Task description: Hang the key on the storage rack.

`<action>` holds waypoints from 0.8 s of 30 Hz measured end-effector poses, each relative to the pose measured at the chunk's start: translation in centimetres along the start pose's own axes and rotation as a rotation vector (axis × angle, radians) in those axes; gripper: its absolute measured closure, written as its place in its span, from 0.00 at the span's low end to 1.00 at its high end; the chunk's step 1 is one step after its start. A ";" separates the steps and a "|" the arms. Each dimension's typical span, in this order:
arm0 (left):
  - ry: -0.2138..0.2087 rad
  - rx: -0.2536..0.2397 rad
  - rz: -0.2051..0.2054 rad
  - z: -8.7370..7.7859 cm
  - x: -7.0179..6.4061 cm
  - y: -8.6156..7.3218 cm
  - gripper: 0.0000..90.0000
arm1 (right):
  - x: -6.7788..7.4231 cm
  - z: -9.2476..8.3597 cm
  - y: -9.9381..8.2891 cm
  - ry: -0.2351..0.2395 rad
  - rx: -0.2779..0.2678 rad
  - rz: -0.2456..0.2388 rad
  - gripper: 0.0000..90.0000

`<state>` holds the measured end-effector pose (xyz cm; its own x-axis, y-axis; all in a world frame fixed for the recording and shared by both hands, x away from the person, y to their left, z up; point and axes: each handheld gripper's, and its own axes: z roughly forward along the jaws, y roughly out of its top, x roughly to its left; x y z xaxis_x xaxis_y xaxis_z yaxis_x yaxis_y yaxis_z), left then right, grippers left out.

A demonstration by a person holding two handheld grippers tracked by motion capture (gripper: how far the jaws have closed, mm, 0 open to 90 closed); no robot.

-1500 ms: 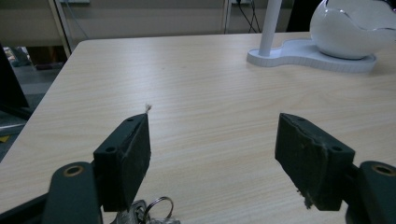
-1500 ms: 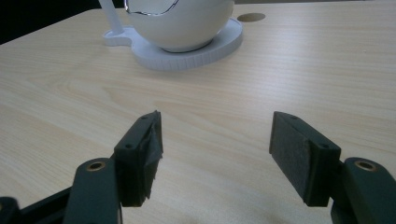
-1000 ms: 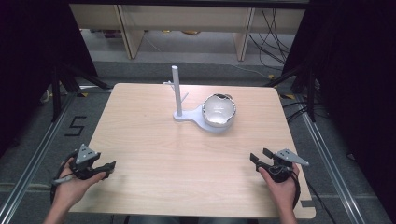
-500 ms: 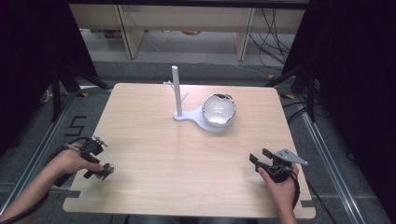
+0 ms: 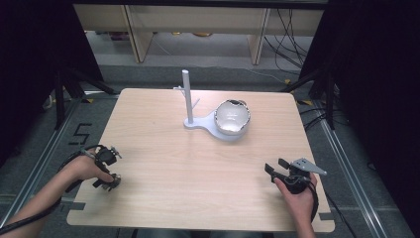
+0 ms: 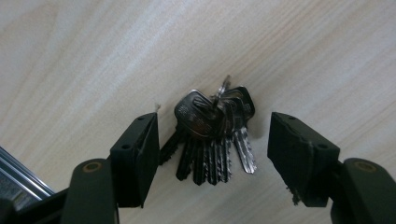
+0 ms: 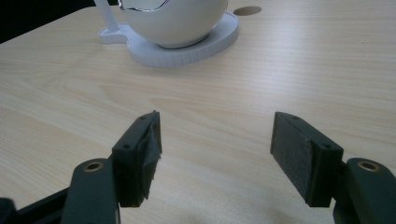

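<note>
Keys (image 6: 212,135) lying flat at the desk's (image 5: 198,163) near left corner are framed, ungripped, between the left gripper's (image 6: 212,144) wide-open fingers; closing appears due, while the right gripper (image 7: 215,149) is held open, empty.

Keys (image 6: 212,135) lie between the left claw's (image 6: 212,149) jaws; bowl (image 5: 232,117) apparently on stand (image 5: 210,125) behind.

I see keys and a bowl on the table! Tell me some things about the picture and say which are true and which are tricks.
1. The bunch of keys lies on the wooden table between the open jaws of the left gripper. True.
2. The right gripper is squeezing the bowl. False: it is open, with bare table between it and the bowl.
3. The bowl sits on a white stand with a post. True.
4. The keys are inside the bowl. False: they lie on the table.
</note>
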<state>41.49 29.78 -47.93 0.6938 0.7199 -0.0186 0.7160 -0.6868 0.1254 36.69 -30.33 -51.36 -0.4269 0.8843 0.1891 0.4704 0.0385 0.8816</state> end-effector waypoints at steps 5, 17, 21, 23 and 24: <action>-0.019 0.022 0.006 0.5 0.3 0.2 0.37 | -0.2 0.1 0.0 -0.029 0.005 -0.014 0.38; 0.003 0.031 0.000 0.8 0.3 0.3 0.42 | 0.2 -0.1 0.0 -0.003 0.023 0.039 0.39; 0.004 0.036 -0.034 0.7 -0.3 0.3 0.55 | 0.2 0.0 0.0 0.001 0.024 0.039 0.39; 0.006 0.043 -0.064 0.7 -0.7 0.3 0.60 | 0.2 0.1 0.0 -0.001 0.021 0.029 0.39; 0.009 0.054 -0.073 0.6 -0.9 0.2 0.62 | 0.1 0.2 -0.1 -0.003 0.011 0.015 0.40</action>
<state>41.08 28.90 -48.51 0.6393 0.7687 -0.0170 0.7677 -0.6369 0.0699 36.74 -30.16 -51.45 -0.4175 0.8863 0.2007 0.4851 0.0306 0.8739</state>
